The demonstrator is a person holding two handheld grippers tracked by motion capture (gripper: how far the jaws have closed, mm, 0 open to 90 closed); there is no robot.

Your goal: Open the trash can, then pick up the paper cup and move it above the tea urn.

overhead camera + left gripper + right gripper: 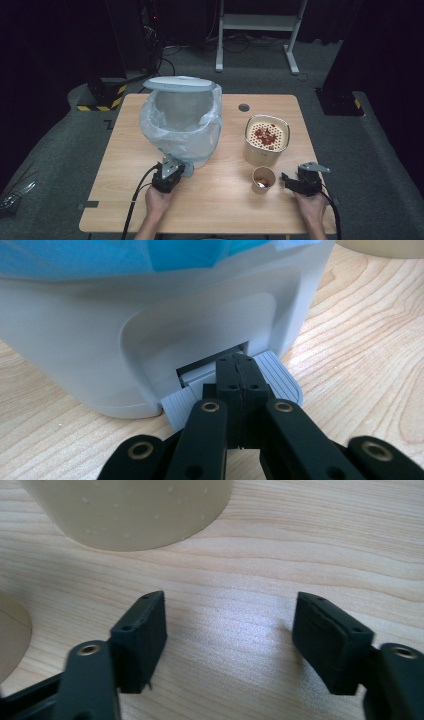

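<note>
The left gripper [237,365] rests closed on the pedal [280,377] of the bin [181,120]. The right gripper [230,635], at 3 o'clock of the paper cup [263,179], stands open and empty above the table [300,540].

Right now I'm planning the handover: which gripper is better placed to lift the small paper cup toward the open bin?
Right. The right gripper is open beside the small brown paper cup, holding nothing. The left gripper is shut, pressing the grey ridged pedal of the bag-lined pale bin.
</note>
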